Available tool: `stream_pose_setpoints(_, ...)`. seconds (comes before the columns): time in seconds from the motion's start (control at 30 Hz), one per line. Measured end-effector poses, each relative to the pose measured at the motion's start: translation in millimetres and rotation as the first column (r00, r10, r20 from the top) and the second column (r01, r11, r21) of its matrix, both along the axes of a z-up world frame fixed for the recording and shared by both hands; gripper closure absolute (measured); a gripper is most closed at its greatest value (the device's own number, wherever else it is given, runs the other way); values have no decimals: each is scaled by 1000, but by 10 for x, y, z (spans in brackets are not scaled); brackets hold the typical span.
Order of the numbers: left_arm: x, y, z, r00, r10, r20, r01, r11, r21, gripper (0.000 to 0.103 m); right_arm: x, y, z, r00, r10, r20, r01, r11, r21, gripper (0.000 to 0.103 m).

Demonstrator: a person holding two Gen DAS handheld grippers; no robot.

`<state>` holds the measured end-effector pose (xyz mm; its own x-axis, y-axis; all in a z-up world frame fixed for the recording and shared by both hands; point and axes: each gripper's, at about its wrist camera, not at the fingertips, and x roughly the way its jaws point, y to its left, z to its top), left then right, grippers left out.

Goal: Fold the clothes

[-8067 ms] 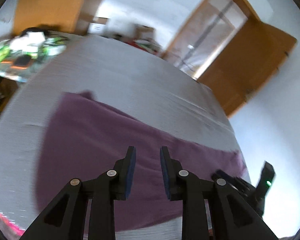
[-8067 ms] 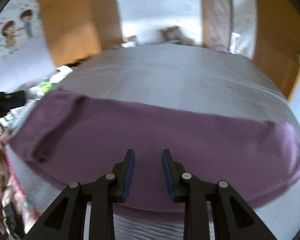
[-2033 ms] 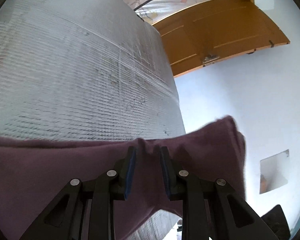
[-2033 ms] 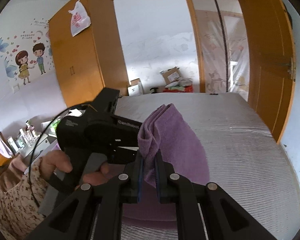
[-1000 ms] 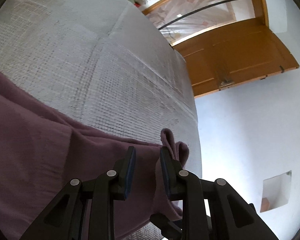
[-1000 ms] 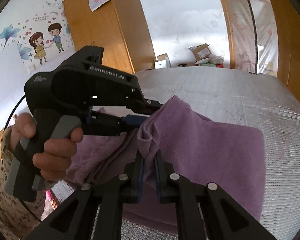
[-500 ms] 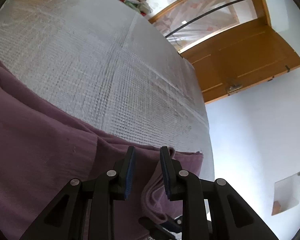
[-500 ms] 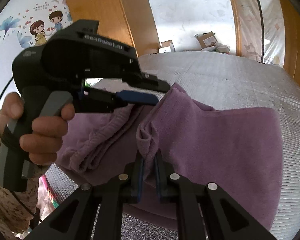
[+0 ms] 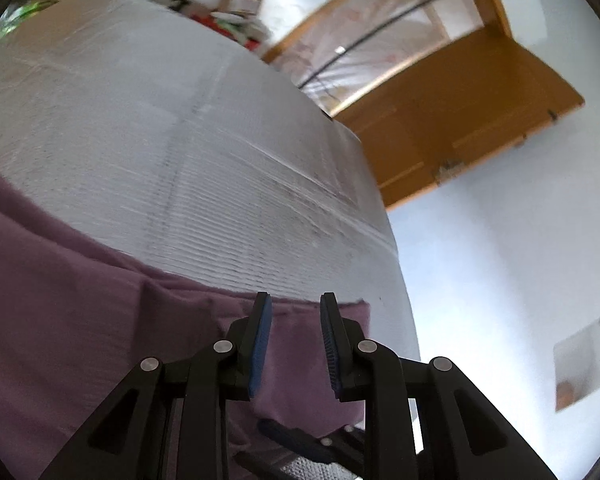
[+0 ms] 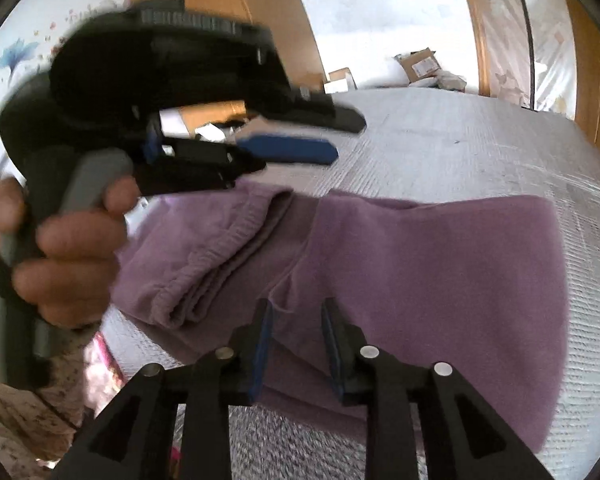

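On the grey quilted bed (image 10: 480, 136) lies one purple garment (image 10: 440, 280), doubled over on itself, with a thicker bunched fold and a ribbed hem along its left part and a flatter layer spreading to the right. It sits near the bed's front edge.

There are two tongs. The right tongs (image 10: 296, 320) hover just above the garment's front portion, their two blue-padded fingers spread, with nothing between them; purple fabric shows through the gap. In the left wrist view the left tongs (image 9: 296, 320) are likewise spread and empty, poised over the garment (image 9: 80, 312) near its far edge, where the cloth meets bare quilt (image 9: 220, 168).

From the right wrist view, the left tongs (image 10: 300, 136) appear blurred at upper left, raised above the garment's bunched fold and clear of it, with one blue pad visible. One hand (image 10: 68, 248) grips their grey handle, and a floral-patterned sleeve (image 10: 28, 412) shows below it.

Beyond the bed stand one orange wooden wardrobe (image 10: 268, 20), an open wooden door (image 9: 460, 120), and a few cardboard boxes (image 10: 420, 64) against the white wall; how many boxes is too blurred to count.
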<state>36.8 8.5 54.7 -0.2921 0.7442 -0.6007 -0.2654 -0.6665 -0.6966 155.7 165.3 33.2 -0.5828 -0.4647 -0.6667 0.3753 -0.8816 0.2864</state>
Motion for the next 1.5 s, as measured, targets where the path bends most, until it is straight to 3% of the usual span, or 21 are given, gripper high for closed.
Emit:
stream_pose_setpoints(0.13, 2, 144, -123, 999, -38, 31, 39, 999, -35, 77, 84, 321, 143, 998, -46, -51, 45, 999, -23, 77)
stream_pose_setpoints(0.33, 54, 144, -273, 998, -7, 67, 11, 998, -63, 77, -109, 578, 76, 982, -183, -38, 184, 982, 49, 77)
stream_pose_setpoints(0.63, 90, 161, -427, 995, 7, 95, 2, 995, -96, 77, -399, 962, -33, 925, -378, -35, 379, 912, 155, 79)
stream_pose_setpoints(0.83, 80, 119, -490, 994, 13, 109, -3, 996, -89, 77, -474, 1063, -222, 925, -378, 25, 371, 917, 148, 79)
stream_pose_setpoints(0.93, 112, 124, -432, 996, 8, 91, 3, 993, -115, 77, -471, 1109, -127, 928, -371, 20, 366, 921, 135, 79)
stream_pose_setpoints(1.1, 190, 195, -336, 999, -15, 44, 22, 986, -164, 77, -502, 1068, 81, 943, -328, -61, 334, 935, 124, 86)
stream_pose_setpoints(1.13, 196, 205, -352, 999, -20, 48, 27, 985, -171, 77, -558, 1046, 48, 946, -319, -51, 323, 936, 142, 90)
stream_pose_setpoints(1.27, 226, 182, -432, 997, -27, 67, 39, 983, -177, 77, -751, 1074, -101, 945, -327, -5, 323, 930, 178, 91)
stream_pose_setpoints(1.5, 216, 158, -460, 997, -36, 73, 48, 983, -175, 77, -677, 1114, -166, 949, -316, 14, 310, 935, 172, 91)
